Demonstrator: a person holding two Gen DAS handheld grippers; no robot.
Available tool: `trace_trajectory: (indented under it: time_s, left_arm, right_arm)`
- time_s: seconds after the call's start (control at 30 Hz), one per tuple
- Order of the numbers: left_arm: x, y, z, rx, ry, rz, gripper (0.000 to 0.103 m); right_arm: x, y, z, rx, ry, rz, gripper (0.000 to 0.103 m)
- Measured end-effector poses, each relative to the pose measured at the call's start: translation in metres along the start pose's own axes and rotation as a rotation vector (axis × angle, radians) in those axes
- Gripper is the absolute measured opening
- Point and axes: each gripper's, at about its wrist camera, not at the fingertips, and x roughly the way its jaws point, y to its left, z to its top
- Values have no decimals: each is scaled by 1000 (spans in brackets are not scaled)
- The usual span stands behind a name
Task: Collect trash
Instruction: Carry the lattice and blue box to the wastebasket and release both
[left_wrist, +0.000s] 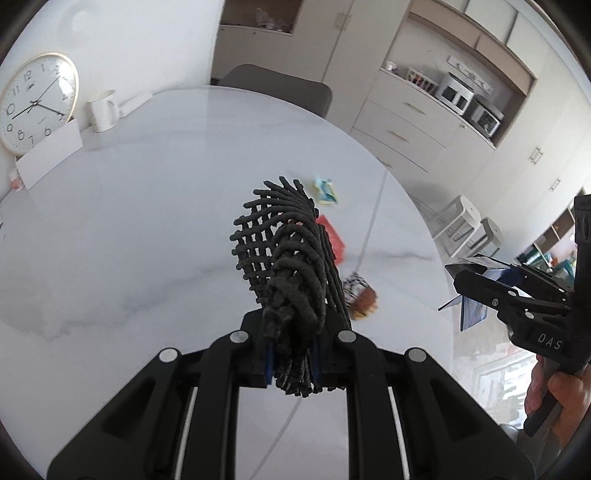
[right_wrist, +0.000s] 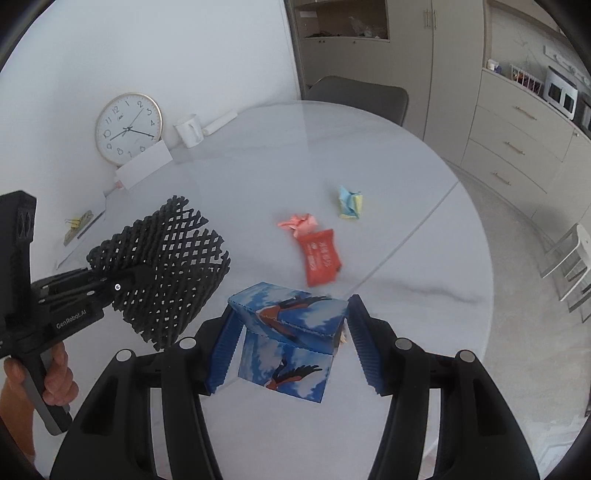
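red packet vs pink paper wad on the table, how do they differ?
The red packet is a smooth sealed wrapper with white print; the pink paper wad is crumpled and unprinted. The packet is larger and deeper red; the wad is paler. The packet lies nearer the right gripper. Both rest on the table, touching or nearly so.

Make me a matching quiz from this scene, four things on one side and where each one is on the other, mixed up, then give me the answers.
Things:
1. black mesh net
2. blue box
3. red wrapper
4. white mug

Places:
A. lying on the table beside a crumpled pink paper
B. standing near the clock at the far edge of the table
C. pinched in the left claw
D. between the fingers of the open right claw

Pairs: 1-C, 2-D, 3-A, 4-B
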Motion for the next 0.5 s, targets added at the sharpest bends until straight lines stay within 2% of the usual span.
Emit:
trace_trajectory:
  time_s: [0.27,0.5]
  left_arm:
    - [-22,-123,-45,160,54,-100,14]
    - [-24,-209,-106,271,170,-181,14]
  right_arm:
    - [-100,-61,-87,75,-41,-76,58]
    - [-139,-104,-161,158,-18,-128,58]
